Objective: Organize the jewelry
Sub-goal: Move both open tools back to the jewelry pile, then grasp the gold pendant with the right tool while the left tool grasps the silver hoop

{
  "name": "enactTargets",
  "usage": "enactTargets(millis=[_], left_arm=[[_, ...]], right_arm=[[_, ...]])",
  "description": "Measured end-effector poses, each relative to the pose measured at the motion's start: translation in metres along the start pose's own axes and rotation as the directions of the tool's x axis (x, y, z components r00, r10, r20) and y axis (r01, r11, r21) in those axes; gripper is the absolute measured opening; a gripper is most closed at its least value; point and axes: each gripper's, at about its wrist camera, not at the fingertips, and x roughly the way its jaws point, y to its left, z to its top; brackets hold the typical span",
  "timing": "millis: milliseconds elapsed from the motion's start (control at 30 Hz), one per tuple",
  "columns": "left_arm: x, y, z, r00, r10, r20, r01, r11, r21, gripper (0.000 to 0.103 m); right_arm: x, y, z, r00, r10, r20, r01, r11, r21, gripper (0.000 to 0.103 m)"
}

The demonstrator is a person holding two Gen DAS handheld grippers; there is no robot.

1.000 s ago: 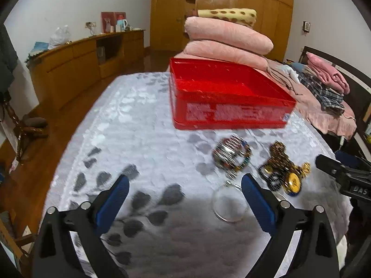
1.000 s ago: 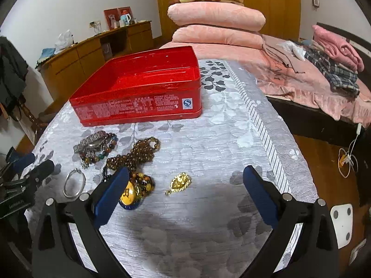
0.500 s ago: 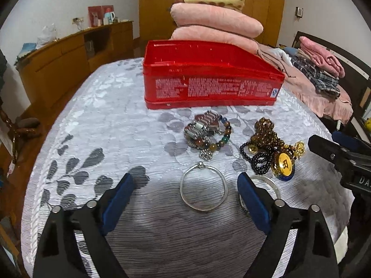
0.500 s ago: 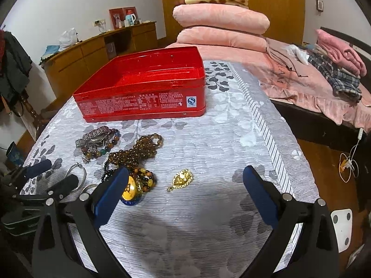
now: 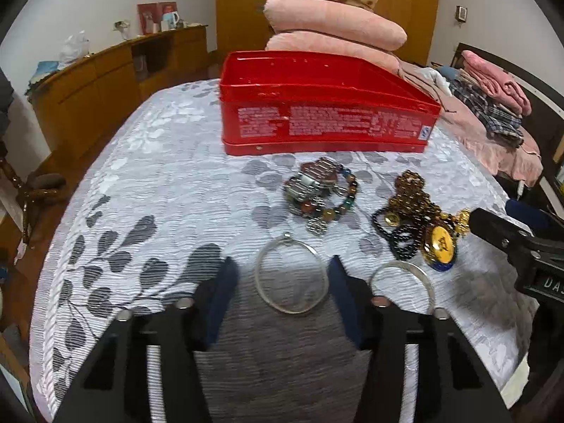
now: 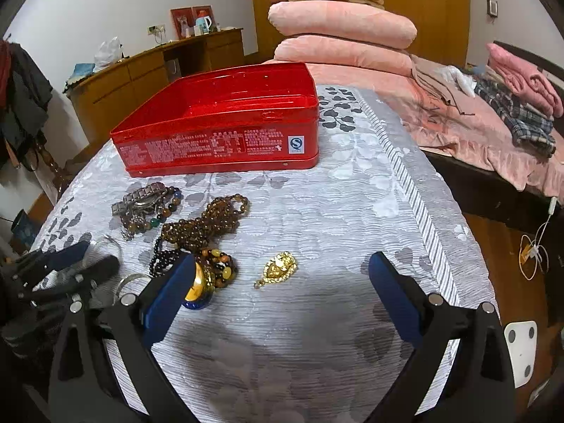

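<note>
Left gripper (image 5: 282, 282) fingers spread, straddling a silver bangle (image 5: 290, 276) flat on the tablecloth (image 5: 158, 183), not pinching it. Second bangle (image 5: 402, 283) just outside its right finger. Right gripper (image 6: 282, 282) spread wide, gold pendant (image 6: 278, 268) between its fingertips, bead pile (image 6: 204, 225) past its left finger. Red tin (image 6: 225, 123) beyond both, open.

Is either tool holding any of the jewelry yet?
No, nothing is held. The left tool is open around the silver bangle on the table without pinching it. The right tool is open and empty.

Glossy red tin (image 5: 328, 127), ribbed tablecloth (image 5: 169, 190)
</note>
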Motion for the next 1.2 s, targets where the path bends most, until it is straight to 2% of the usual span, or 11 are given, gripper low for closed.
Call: enactTargets(millis=[100, 233, 300, 367, 633, 767, 1067, 1100, 1133, 1200], left_arm=[[-0.001, 0.006, 0.001, 1.0, -0.005, 0.002, 0.005, 1.0, -0.013, 0.043], [-0.001, 0.006, 0.001, 1.0, -0.002, 0.007, 0.002, 1.0, -0.014, 0.043], [-0.001, 0.004, 0.001, 1.0, 0.008, 0.012, -0.008, 1.0, -0.005, 0.043], [-0.001, 0.004, 0.001, 1.0, 0.006, 0.015, -0.005, 1.0, -0.007, 0.043], [0.001, 0.007, 0.002, 1.0, -0.006, 0.021, 0.007, 1.0, -0.019, 0.043], [0.0, 0.007, 0.002, 1.0, -0.01, 0.021, 0.011, 1.0, -0.024, 0.043], [0.0, 0.01, 0.002, 0.999, -0.029, 0.023, 0.03, 0.999, -0.04, 0.042], [0.0, 0.011, 0.001, 0.999, -0.034, 0.024, 0.035, 0.998, -0.045, 0.038], [-0.001, 0.013, 0.001, 1.0, -0.013, 0.025, 0.014, 0.999, -0.053, 0.015], [-0.002, 0.019, 0.0, 0.999, -0.022, 0.029, 0.024, 0.997, -0.072, 0.012]], right_arm=[[0.002, -0.006, -0.001, 1.0, 0.019, -0.019, -0.019, 1.0, 0.021, 0.074], [0.008, -0.009, -0.003, 0.999, 0.013, -0.046, -0.012, 1.0, 0.028, 0.068], [0.013, -0.009, -0.004, 0.998, 0.02, -0.063, -0.018, 0.999, 0.028, 0.06], [0.018, -0.009, -0.005, 0.997, 0.016, -0.08, -0.014, 0.999, 0.029, 0.056], [0.024, -0.004, -0.004, 0.997, -0.036, -0.074, 0.035, 0.999, -0.016, 0.04], [0.026, -0.002, -0.003, 0.997, -0.008, -0.075, 0.006, 0.999, -0.032, 0.024], [0.026, 0.0, -0.004, 0.997, -0.007, -0.075, 0.005, 1.0, -0.031, 0.021], [0.025, 0.0, -0.004, 0.997, -0.007, -0.075, 0.005, 1.0, -0.029, 0.021], [0.024, 0.0, -0.004, 0.997, -0.006, -0.075, 0.004, 1.0, -0.026, 0.021], [0.023, -0.001, -0.004, 0.997, -0.003, -0.075, 0.002, 1.0, -0.022, 0.021]])
